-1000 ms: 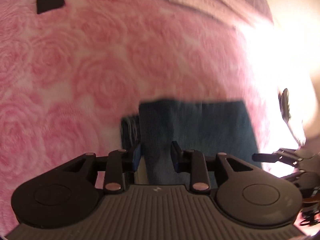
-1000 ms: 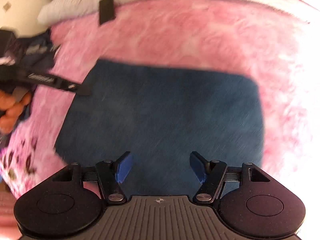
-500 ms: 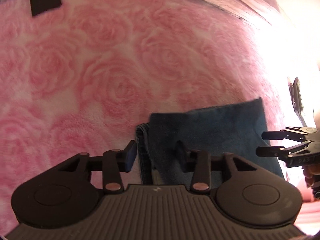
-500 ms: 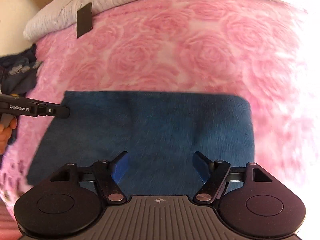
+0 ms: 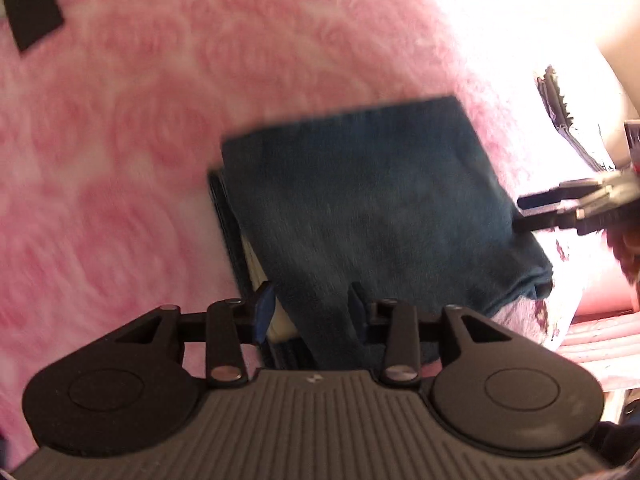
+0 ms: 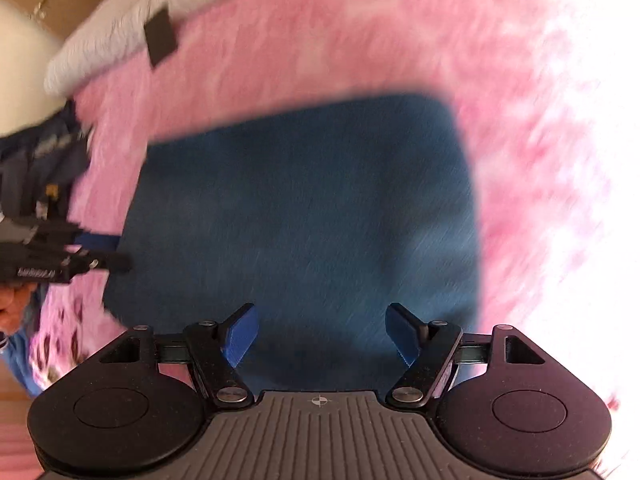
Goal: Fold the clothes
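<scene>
Currently one folded blue garment (image 5: pixel 368 200) lies flat on the pink rose-patterned blanket (image 5: pixel 132 128), near its front edge, a darker under-layer showing along its left side

Left gripper (image 5: pixel 310 312): fingers apart, a strip of the garment's near edge running between them; whether the pads actually pinch it, cannot tell (motion blur). Judgement: placed there to hold or steady that left edge for the fold

Right gripper (image 6: pixel 322 330): blue pads wide apart, hovering over the near edge of the garment (image 6: pixel 304 216), nothing between them. Judgement: free, lined up for the next grasp or a smoothing press

Count: 1 garment being folded, 2 grippers, 1 blanket, 1 small black rectangular patch (image 5: pixel 34 8) at the far side, 1 dark bundle of other cloth (image 6: pixel 44 160) off the blanket's left edge

Fold looks largely complete: rectangular outline, edges roughly square
</scene>
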`<state>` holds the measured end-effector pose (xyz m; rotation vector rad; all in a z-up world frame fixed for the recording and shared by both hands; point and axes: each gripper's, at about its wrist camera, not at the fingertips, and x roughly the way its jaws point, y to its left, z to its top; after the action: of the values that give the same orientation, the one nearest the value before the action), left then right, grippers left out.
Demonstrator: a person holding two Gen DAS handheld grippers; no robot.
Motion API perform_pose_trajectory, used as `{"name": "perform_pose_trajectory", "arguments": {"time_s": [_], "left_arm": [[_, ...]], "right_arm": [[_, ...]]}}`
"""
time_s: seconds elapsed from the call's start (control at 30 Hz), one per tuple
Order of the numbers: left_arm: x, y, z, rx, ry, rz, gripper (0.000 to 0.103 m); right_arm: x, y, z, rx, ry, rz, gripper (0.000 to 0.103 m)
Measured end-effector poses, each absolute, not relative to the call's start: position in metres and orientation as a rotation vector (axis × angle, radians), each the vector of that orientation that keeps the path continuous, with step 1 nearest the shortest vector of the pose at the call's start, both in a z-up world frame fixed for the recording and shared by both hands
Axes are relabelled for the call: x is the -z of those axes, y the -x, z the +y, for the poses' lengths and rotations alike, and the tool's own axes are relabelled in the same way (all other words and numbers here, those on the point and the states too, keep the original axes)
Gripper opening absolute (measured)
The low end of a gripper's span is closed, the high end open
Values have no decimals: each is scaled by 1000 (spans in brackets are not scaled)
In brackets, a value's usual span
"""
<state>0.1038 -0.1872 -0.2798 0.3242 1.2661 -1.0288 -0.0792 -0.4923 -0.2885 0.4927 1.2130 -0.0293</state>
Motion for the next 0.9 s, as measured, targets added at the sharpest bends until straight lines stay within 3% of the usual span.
{"name": "perform_pose_trajectory", "arguments": {"time_s": [0.1, 0.2, 0.37, 0.5, 0.77, 0.83, 0.9], "left_arm": [[275, -130, -195, 1001, -304, 1253, 44], [289, -155, -210, 981, -300, 1289, 45], [321, -183, -216, 965, -233, 1402, 49], [338, -196, -215, 985, -192, 1449, 63], [354, -209, -220, 1104, -150, 1503, 63], [356, -209, -223, 1126, -142, 1514, 54], [356, -208, -227, 1137, -147, 1518, 54]], "right_arm": [[278, 63, -525, 79, -464, 1185, 74], [280, 43, -556, 68, -448, 1177, 74], [320, 5, -602, -40, -486, 1231, 74], [350, -13, -623, -173, -505, 1268, 74], [375, -10, -656, -340, -689, 1233, 73], [376, -7, -660, -331, -730, 1222, 73], [375, -4, -660, -319, -746, 1209, 73]]}}
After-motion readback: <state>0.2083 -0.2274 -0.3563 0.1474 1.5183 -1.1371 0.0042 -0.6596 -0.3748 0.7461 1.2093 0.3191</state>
